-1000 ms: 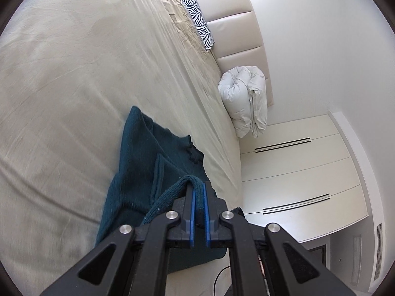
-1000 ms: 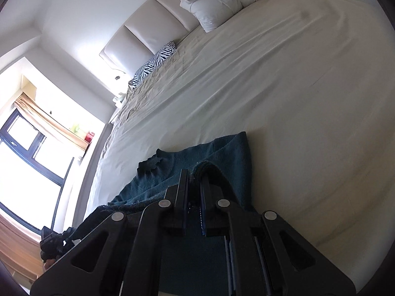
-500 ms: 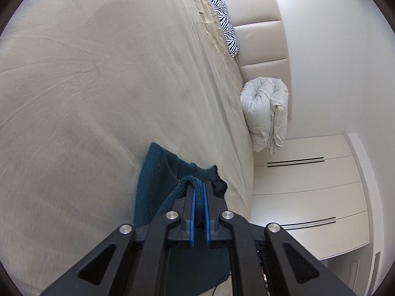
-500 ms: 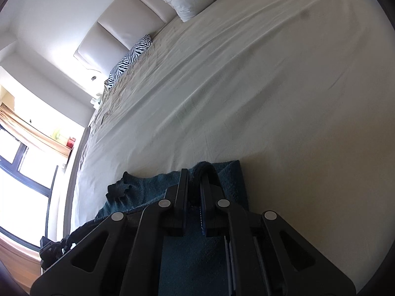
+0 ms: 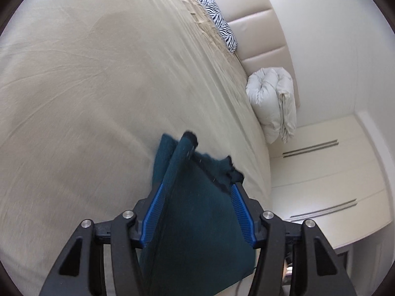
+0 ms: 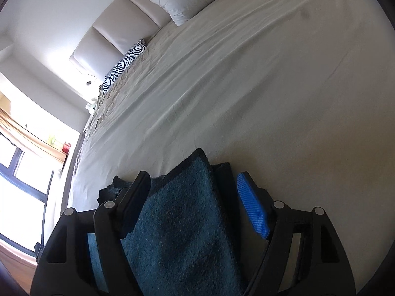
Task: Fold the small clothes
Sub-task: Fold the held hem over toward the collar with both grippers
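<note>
Left tool [image 5: 197, 190] jaws opening, teal garment [image 5: 197, 217] loose between its blue pads, right tool [image 6: 195, 192] jaws opening, same teal garment [image 6: 177, 222] between them, garment lying on the bed [image 5: 98, 86] near its foot edge, zebra pillow [image 5: 219, 27] and rolled duvet [image 5: 271, 103] at the bed's headboard end

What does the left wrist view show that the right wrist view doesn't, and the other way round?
Left wrist only: white cabinet doors beyond the bed's edge.
Right wrist only: a window with a curtain.
Both: the teal garment lying between opening fingers, unpinched; the beige bed sheet; the zebra-print pillow; the rolled white duvet; the padded headboard.
</note>
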`<state>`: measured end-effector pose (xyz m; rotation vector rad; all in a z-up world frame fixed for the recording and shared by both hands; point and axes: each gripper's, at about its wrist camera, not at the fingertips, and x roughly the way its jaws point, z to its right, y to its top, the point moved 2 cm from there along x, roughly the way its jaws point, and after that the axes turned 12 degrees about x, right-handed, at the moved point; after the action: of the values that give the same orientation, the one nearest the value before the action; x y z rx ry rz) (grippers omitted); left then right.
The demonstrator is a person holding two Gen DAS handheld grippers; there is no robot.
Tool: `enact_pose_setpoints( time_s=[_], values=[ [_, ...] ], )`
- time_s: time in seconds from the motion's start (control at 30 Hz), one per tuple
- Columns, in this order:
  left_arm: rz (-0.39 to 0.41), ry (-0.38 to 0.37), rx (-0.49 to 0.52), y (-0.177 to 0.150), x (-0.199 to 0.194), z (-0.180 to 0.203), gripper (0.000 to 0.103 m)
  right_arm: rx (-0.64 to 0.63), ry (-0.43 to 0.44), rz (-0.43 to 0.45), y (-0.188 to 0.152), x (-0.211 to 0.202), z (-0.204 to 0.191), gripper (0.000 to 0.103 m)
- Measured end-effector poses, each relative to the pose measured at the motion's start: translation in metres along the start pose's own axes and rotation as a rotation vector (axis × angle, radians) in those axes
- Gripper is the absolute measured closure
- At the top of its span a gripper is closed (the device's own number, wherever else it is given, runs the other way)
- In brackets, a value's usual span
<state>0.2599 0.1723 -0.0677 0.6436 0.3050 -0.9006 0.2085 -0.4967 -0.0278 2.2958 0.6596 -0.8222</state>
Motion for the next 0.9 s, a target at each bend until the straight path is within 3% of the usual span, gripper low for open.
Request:
enact_pose_setpoints(
  time_s=[0.13, 0.37, 0.63, 0.77, 0.9],
  values=[
    [-0.003, 0.054, 0.057, -0.030, -0.014, 0.001, 0.045, -0.080, -0.041, 0.005, -0.022, -0.021, 0.002, 0.032],
    [-0.007, 0.157, 0.134, -0.074, -0.025, 0.001, 0.045, -0.264, -0.159, -0.012, -0.076, -0.044, 0.006, 0.054],
    [-0.023, 0.245, 0.257, -0.093, -0.020, 0.015, 0.059, -0.307, -0.211, -0.037, -0.101, -0.061, 0.033, 0.060],
    [-0.034, 0.287, 0.280, -0.103, -0.015, 0.013, 0.074, -0.318, -0.208, -0.028, -0.105, -0.068, 0.035, 0.069],
    [-0.028, 0.304, 0.289, -0.105, -0.015, 0.013, 0.076, -0.321, -0.206, -0.035, -0.109, -0.071, 0.038, 0.069]
  ],
)
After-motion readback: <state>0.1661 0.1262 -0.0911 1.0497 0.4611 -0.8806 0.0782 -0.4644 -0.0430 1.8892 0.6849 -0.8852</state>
